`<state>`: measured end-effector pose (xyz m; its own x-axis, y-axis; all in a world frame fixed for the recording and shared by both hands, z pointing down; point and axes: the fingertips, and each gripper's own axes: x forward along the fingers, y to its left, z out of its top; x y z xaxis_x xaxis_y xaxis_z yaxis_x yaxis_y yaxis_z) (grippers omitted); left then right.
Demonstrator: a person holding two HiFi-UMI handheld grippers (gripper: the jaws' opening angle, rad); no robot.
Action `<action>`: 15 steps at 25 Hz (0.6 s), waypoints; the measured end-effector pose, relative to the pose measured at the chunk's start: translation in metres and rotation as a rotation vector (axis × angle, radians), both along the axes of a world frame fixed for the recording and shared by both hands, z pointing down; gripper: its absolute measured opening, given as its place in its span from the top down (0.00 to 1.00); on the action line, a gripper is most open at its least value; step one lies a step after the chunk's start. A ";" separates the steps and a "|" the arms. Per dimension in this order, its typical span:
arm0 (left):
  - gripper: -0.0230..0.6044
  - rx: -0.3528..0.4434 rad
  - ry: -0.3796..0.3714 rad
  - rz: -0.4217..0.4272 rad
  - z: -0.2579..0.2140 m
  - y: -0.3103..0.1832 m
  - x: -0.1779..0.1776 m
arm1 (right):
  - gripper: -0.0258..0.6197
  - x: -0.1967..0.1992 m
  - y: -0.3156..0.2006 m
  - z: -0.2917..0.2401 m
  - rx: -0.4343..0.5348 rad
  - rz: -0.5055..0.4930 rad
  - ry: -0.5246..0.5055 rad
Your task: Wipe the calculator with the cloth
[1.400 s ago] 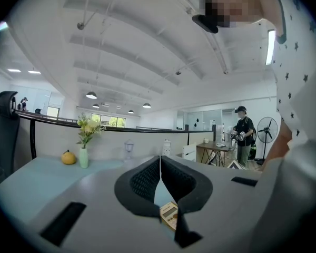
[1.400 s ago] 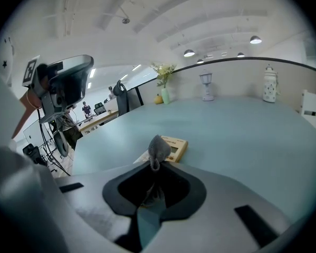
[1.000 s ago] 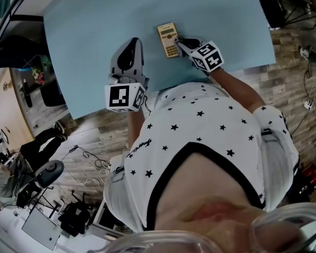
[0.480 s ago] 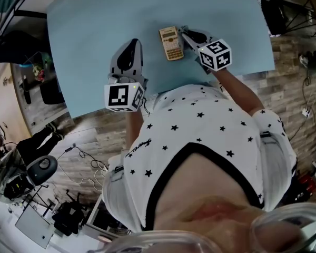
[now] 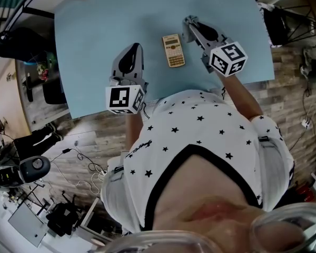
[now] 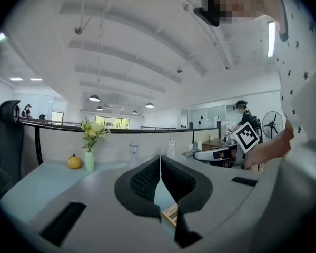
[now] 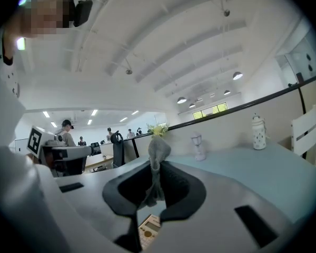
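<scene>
The calculator (image 5: pixel 173 50) is a slim, tan-gold rectangular unit, lying flat and face up on the light blue table (image 5: pixel 95 36), display end away from the person and keypad end toward them; nothing rests on it. The cloth (image 7: pixel 158 151) is a small grey piece, bunched into a narrow upright fold and pinched between the closed jaws of the right gripper (image 5: pixel 191 22), its crumpled top standing above the jaw tips. It is held off the table near the calculator's far right corner, not touching the calculator.

White shirt (image 5: pixel 200 128), black stars, black neckline trim.
</scene>
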<state>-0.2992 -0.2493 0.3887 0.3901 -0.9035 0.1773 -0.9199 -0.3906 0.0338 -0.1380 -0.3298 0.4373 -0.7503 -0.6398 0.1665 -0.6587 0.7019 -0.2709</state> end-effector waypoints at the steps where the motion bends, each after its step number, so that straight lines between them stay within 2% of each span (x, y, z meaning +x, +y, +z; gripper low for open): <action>1: 0.92 0.002 -0.001 0.000 -0.001 0.000 0.001 | 0.89 0.000 0.000 -0.003 0.006 0.000 -0.008; 15: 0.92 -0.005 -0.005 -0.005 0.001 0.005 0.004 | 0.90 -0.005 0.009 -0.006 0.000 -0.035 -0.025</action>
<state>-0.2947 -0.2446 0.3899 0.3849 -0.9044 0.1841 -0.9220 -0.3860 0.0311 -0.1432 -0.3207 0.4315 -0.7761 -0.6131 0.1472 -0.6268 0.7246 -0.2866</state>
